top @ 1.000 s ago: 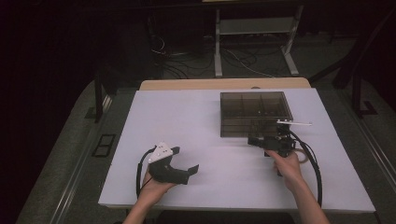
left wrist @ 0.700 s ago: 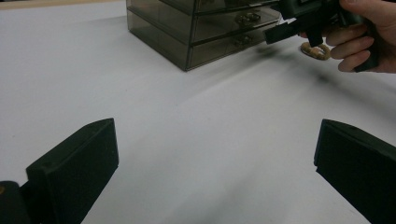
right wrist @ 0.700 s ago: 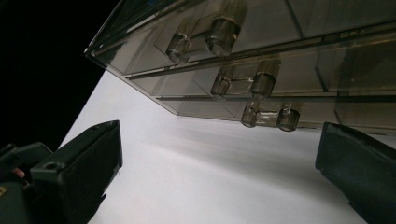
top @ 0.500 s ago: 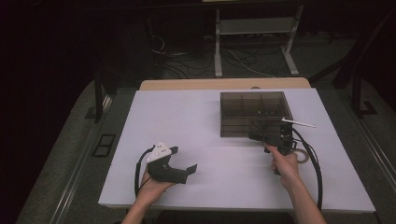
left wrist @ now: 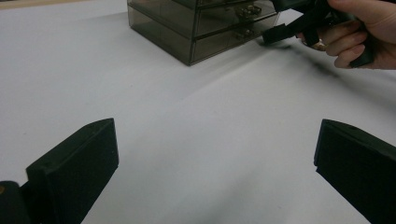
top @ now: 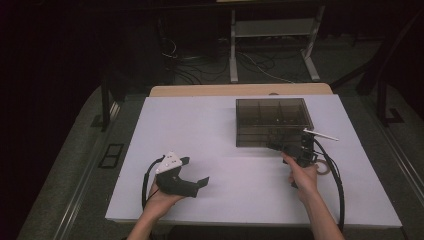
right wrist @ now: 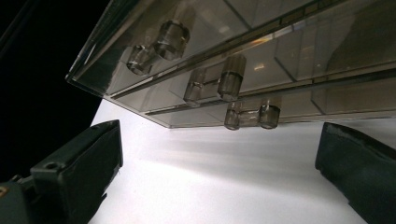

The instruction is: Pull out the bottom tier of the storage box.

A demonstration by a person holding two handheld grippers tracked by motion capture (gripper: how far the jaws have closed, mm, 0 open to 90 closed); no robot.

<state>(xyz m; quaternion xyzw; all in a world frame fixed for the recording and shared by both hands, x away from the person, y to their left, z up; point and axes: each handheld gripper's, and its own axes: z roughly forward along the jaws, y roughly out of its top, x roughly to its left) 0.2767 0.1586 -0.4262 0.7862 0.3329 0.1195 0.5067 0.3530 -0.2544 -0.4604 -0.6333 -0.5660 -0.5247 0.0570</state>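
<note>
Two grippers are at work over one white table (top: 225, 130), and one smoky transparent drawer box (top: 272, 120) stands on the table's far right part. Three drawer fronts show in the right gripper view, stacked one above the other, each with one clear knob: the top knob (right wrist: 172, 33), the middle knob (right wrist: 232, 77) and the bottom knob (right wrist: 268, 115). Dividers show through the box's lid, but whether anything lies in the compartments I cannot tell.

Compared with a second ago, the right gripper (top: 295, 147) has moved slightly nearer to the box's front and now sits just in front of it, close to the near right corner, its jaws spread wide with nothing between them; the knobs lie ahead of the jaws, untouched. The left gripper (top: 195, 182) has stayed at the near left of the table, well apart from the box, jaws likewise spread wide over bare tabletop. In the left gripper view the right hand (left wrist: 364, 32) appears beside the box, gripping its tool.
</note>
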